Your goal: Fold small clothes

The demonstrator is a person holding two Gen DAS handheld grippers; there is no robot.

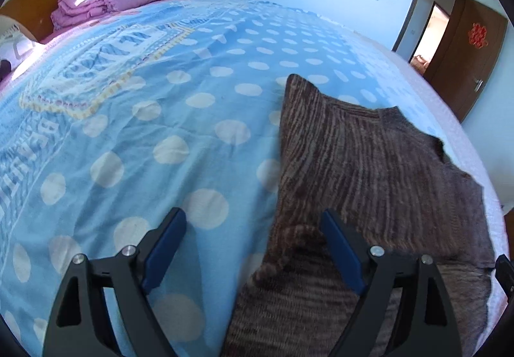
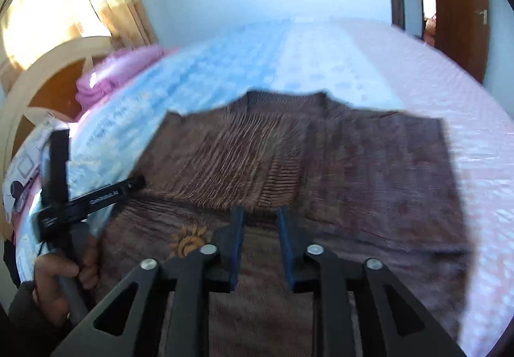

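Brown garment (image 2: 289, 164) flat, collar away — both hand-held grippers (image 1: 253, 228) (image 2: 261, 215) apart, empty.

Left claw (image 1: 253, 225) and right claw (image 2: 261, 212): black triangular-cutout arms, silver screws, blue pads. Hand (image 2: 61, 280) in dark sleeve; white lettering on left claw's body.
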